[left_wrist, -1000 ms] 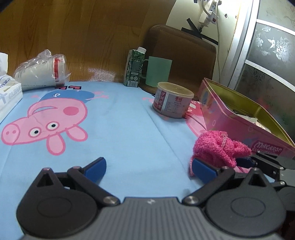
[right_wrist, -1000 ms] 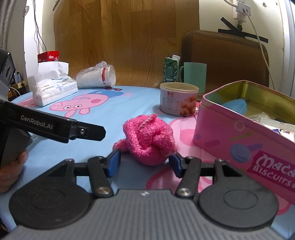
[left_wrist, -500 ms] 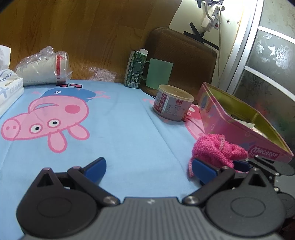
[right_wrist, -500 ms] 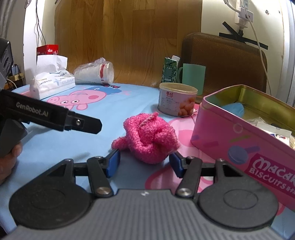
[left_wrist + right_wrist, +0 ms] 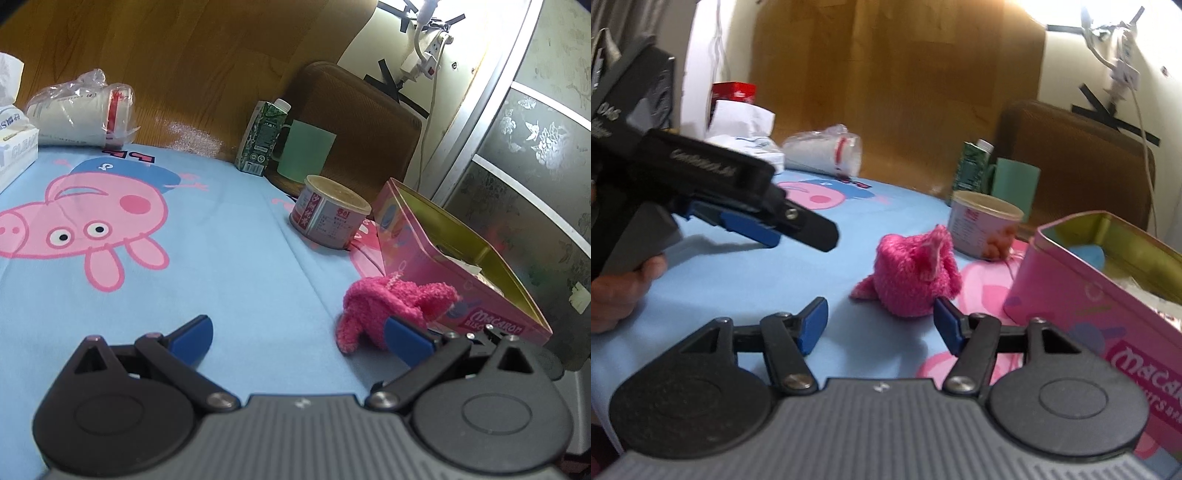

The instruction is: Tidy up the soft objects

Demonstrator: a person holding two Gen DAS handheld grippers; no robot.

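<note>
Pink fuzzy sock just ahead of opening right hand-held gripper, untouched.

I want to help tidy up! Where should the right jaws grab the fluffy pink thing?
Probably around its fat rounded middle, coming in low from the near side. The fluffy pink thing sits bunched on the blue cloth, just beyond the right gripper, whose jaws are opening and do not touch it. The thin tail at its lower left would likely slip, and the pink tin crowds its right.
</note>
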